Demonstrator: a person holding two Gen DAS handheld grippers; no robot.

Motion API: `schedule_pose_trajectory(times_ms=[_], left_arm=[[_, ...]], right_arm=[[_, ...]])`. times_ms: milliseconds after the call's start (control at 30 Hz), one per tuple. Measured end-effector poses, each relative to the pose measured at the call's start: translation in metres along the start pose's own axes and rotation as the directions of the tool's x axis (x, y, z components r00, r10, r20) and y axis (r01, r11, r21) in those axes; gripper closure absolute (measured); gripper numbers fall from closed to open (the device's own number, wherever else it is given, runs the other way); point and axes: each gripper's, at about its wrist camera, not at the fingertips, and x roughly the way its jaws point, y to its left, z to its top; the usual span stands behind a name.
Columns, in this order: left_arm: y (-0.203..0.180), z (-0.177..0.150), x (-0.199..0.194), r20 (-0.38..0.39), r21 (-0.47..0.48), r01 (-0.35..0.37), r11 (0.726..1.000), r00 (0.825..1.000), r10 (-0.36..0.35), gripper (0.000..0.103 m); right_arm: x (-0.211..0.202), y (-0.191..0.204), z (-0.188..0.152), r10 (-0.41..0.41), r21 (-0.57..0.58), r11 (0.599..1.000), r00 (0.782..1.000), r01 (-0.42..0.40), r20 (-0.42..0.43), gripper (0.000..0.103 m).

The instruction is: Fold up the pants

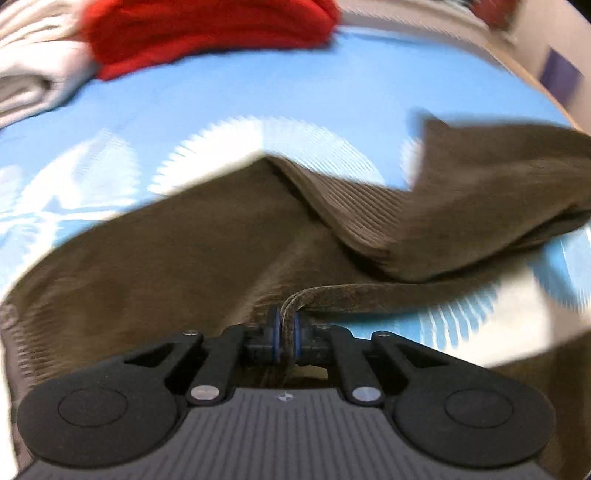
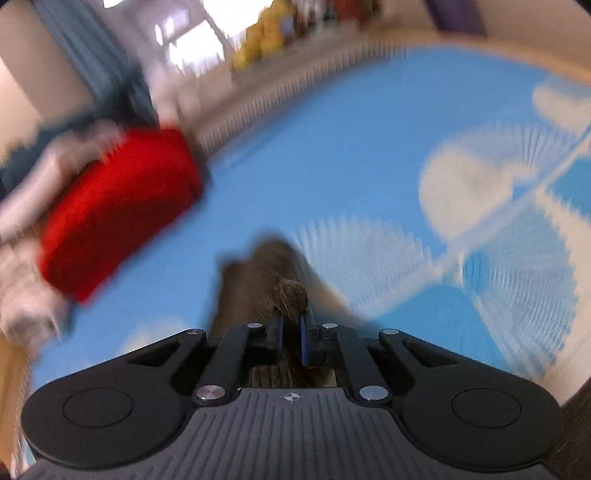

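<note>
Both grippers pinch the brown corduroy pants (image 1: 229,236) over a blue mat with white fan-shaped prints (image 1: 229,99).

In the left wrist view the left gripper (image 1: 286,334) has its blue-edged pads pressed together on a thin folded edge of the pants, which spread across the mat ahead, with one ribbed section doubled over and lying toward the right. In the right wrist view the right gripper (image 2: 291,332) has a bunched brown fold of the same pants (image 2: 266,280) clamped between its fingers; the fabric rises just past the tips, though the picture is heavily smeared and its outline is hard to make out. A folded red garment (image 1: 207,33) lies at the far edge of the mat, touching a pale grey-white folded cloth (image 1: 33,70) beside it.
</note>
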Motion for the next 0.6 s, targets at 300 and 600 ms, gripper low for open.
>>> schedule_pose_trajectory(times_ms=[300,600], left_arm=[[0.074,-0.013,-0.003,-0.090,-0.260,-0.089,0.962,0.994,0.068,0.095],[0.074,-0.005,-0.006,-0.086,-0.275,-0.035,0.961,0.996,0.012,0.094]], right_arm=[[0.028,0.019,-0.071,0.011,-0.030,0.999,0.903,-0.026,-0.429,0.089],[0.016,-0.085,-0.045,-0.011,0.453,0.882,0.966,0.131,-0.257,0.066]])
